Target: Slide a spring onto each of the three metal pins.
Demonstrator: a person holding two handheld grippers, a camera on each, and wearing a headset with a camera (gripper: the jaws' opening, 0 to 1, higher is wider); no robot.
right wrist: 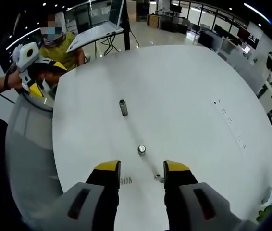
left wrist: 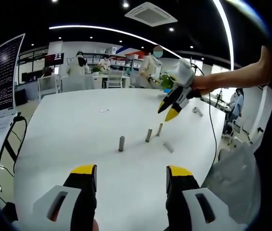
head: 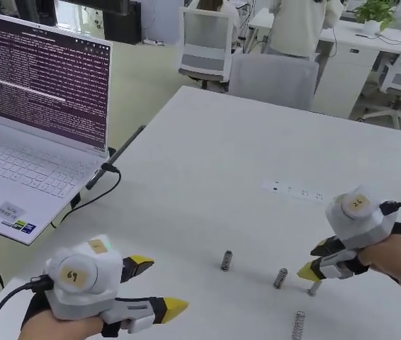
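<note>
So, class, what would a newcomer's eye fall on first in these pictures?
First the yellow-tipped left gripper low at the near left and the yellow-tipped right gripper beside the three small upright metal pins on the white table. A loose coil spring lies nearby. Then the open silver laptop with its purple screen, far left.

An open laptop sits at the white table's left edge, a black cable beside it, a grey chair behind the table's far edge.

Gripper views seemingly face-to-face across table
</note>
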